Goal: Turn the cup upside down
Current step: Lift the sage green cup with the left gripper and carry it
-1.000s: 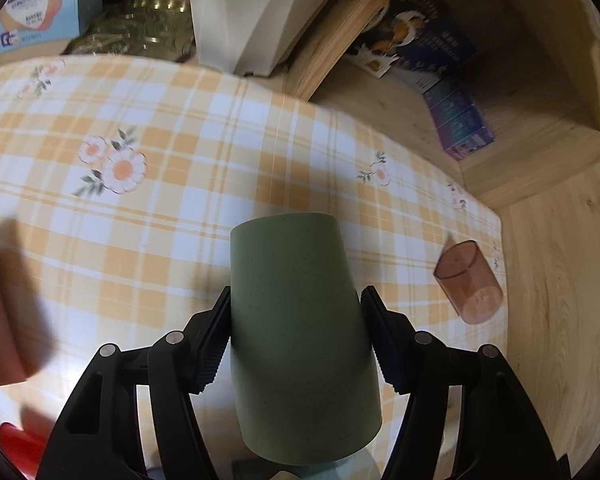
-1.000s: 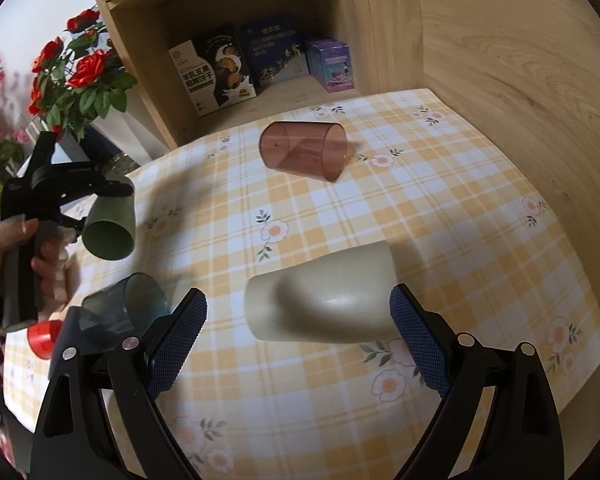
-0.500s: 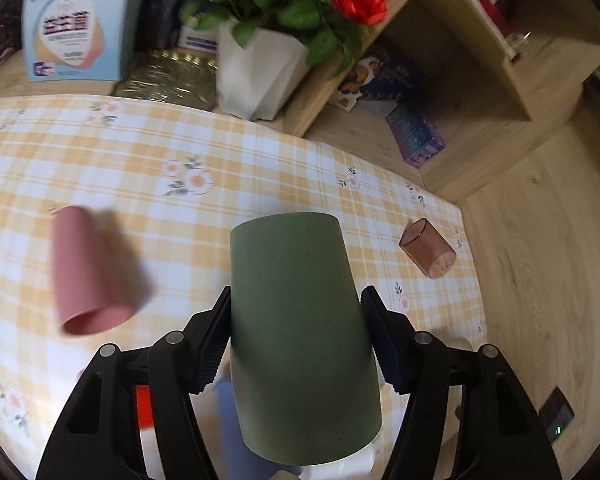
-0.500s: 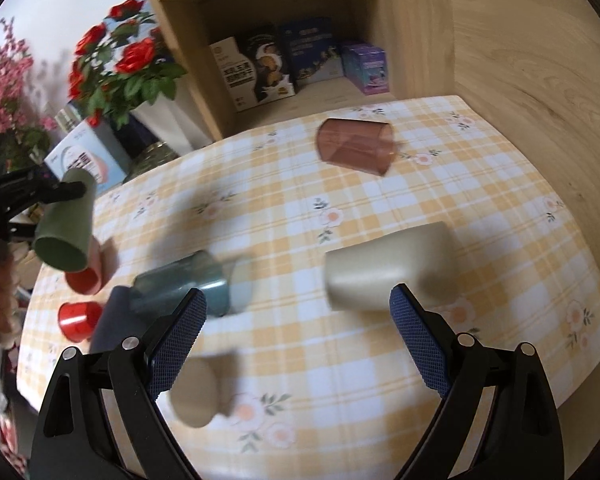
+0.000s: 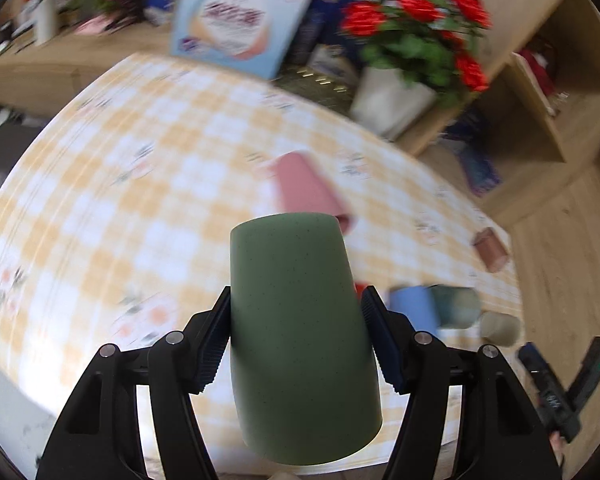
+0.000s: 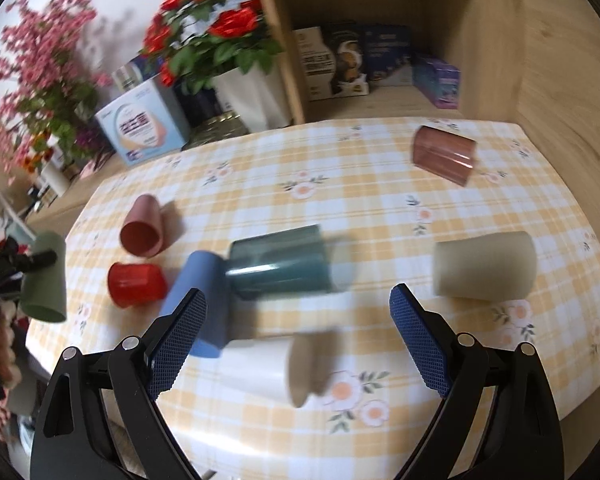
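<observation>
— Left claw [image 5: 296,326] was clamped on the speckled green plastic cup [image 5: 300,332], held off the checked yellow surface [image 5: 140,184], closed base pointing away.
— And the right claw [image 6: 296,334]?
— Wide open, empty, above the tipped cups. Mid-carry, I'd judge; next: set the cup rim-down.
</observation>
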A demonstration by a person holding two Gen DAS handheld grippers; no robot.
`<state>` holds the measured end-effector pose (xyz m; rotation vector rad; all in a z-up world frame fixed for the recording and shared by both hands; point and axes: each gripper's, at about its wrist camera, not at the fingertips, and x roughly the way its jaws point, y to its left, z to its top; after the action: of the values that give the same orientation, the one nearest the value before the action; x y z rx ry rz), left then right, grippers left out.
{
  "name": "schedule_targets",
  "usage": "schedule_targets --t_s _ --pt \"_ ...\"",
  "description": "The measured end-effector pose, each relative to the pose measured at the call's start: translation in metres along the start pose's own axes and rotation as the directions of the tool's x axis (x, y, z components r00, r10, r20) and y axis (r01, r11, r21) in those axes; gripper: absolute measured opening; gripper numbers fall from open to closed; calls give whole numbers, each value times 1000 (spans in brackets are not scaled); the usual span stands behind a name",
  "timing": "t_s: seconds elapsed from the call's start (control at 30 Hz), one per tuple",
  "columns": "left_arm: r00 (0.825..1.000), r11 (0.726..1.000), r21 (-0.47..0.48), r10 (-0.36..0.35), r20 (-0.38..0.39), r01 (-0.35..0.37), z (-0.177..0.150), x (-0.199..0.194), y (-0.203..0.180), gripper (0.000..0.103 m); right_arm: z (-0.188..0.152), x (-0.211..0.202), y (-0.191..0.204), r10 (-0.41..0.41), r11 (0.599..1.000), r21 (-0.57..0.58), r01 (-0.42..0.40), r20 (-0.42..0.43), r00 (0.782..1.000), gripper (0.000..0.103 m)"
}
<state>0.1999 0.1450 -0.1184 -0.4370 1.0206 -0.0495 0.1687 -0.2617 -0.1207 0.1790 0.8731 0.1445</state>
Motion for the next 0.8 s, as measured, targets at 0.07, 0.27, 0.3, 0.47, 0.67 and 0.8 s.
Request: schedule_targets --t_s 0.07,0.27,0.3,0.47,0.67,0.8 --pt "1000 999 -26 23 -14 -23 -10 8 18 62 -2 1 13 2 1000 -25 -2 -10 1000 90" --pt "997 998 -51 42 -63 -45 -34 35 36 62 -8 2 35 -17 997 -75 15 -34 999 90" --pt "997 998 -50 41 -65 -44 -37 38 36 62 -8 1 36 -22 997 -76 19 -35 999 90" --pt "997 998 -39 49 -59 -51 -43 47 32 62 -8 -1 37 -47 996 -75 44 -40 998 90" --pt "995 995 -53 80 -62 -83 -48 55 36 62 -9 4 41 -50 996 -78 45 -63 997 90" --pt "994 994 -54 91 -66 -94 -49 58 39 62 -11 9 46 -47 995 -90 40 -80 996 90"
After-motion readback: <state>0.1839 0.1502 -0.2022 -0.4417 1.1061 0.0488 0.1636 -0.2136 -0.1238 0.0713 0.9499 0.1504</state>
